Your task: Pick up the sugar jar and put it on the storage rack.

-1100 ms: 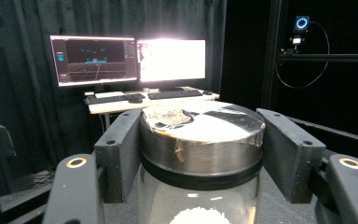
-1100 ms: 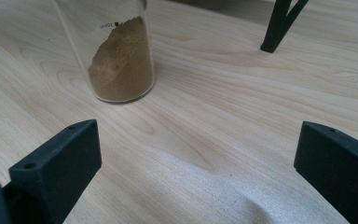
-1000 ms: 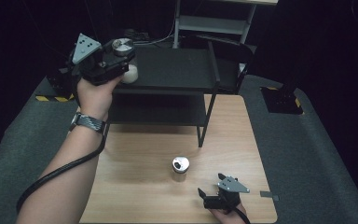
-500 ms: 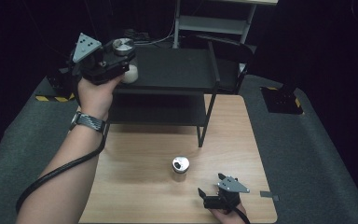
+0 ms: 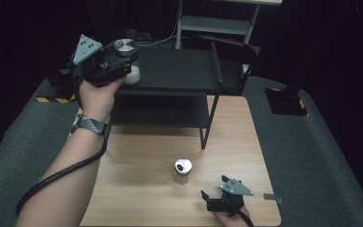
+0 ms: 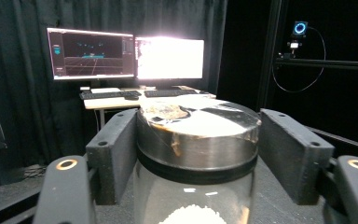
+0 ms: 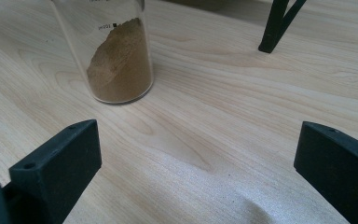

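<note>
My left gripper is raised at the left end of the black rack's top shelf. A glass jar with a metal lid and white powder stands between its jaws. The jaws have just been opening, and the pads now sit close beside the lid without pressing on it. My right gripper rests low near the table's front edge, open and holding nothing. Just ahead of it a second jar with brown powder stands upright on the wood.
The two-tier black rack takes up the back of the wooden table, and its front right leg comes down near the brown-powder jar. Monitors glow behind the rack. Grey mats flank the table.
</note>
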`<state>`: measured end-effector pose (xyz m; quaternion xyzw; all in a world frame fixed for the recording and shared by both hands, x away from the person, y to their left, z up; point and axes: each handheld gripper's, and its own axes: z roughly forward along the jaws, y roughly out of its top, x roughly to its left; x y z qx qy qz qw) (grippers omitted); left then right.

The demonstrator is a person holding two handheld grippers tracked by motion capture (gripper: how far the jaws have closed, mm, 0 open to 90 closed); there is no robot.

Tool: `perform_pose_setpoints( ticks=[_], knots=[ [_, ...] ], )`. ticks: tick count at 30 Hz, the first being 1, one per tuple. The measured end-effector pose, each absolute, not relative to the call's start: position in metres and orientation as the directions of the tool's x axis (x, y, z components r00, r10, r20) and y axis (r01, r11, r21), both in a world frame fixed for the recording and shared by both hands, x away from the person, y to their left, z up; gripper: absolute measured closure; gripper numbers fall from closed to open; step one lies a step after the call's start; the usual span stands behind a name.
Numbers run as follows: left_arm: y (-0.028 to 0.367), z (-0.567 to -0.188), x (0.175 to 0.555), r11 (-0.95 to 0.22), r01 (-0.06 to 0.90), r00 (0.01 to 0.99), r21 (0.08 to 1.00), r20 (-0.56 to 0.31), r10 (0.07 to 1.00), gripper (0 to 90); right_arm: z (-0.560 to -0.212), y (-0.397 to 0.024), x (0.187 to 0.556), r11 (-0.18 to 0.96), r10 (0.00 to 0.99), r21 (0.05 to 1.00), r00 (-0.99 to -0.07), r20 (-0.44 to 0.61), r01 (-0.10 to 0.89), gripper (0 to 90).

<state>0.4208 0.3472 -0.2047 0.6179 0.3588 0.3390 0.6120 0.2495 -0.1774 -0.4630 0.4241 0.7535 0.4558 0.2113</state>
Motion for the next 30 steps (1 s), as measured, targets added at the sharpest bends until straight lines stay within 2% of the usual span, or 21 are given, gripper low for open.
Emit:
perform_pose_setpoints(
  ticks=[6, 10, 13, 19, 30],
  knots=[
    [0.345, -0.204, 0.417, 0.012, 0.045, 0.492, 0.999, -0.033, 0.87, 14.1, -0.462, -0.176, 0.249, 0.236, 0.829, 0.865, -0.556, 0.058, 0.443, 0.1],
    [0.348, -0.205, 0.413, 0.023, 0.05, 0.489, 0.998, -0.045, 0.871, 8.6, -0.462, -0.176, 0.249, 0.238, 0.829, 0.865, -0.556, 0.057, 0.443, 0.2],
    [0.347, -0.206, 0.407, -0.005, 0.045, 0.483, 0.999, -0.017, 0.875, 5.0, -0.462, -0.175, 0.249, 0.24, 0.83, 0.864, -0.556, 0.054, 0.443, 0.2],
    [0.349, -0.211, 0.399, -0.037, 0.03, 0.483, 0.999, 0.018, 0.876, 0.6, -0.462, -0.175, 0.249, 0.243, 0.829, 0.862, -0.557, 0.053, 0.444, 0.2],
    [0.358, -0.219, 0.383, -0.044, 0.03, 0.48, 0.999, 0.024, 0.877, 0.3, -0.461, -0.174, 0.249, 0.247, 0.83, 0.862, -0.556, 0.048, 0.443, 0.1]
  ],
)
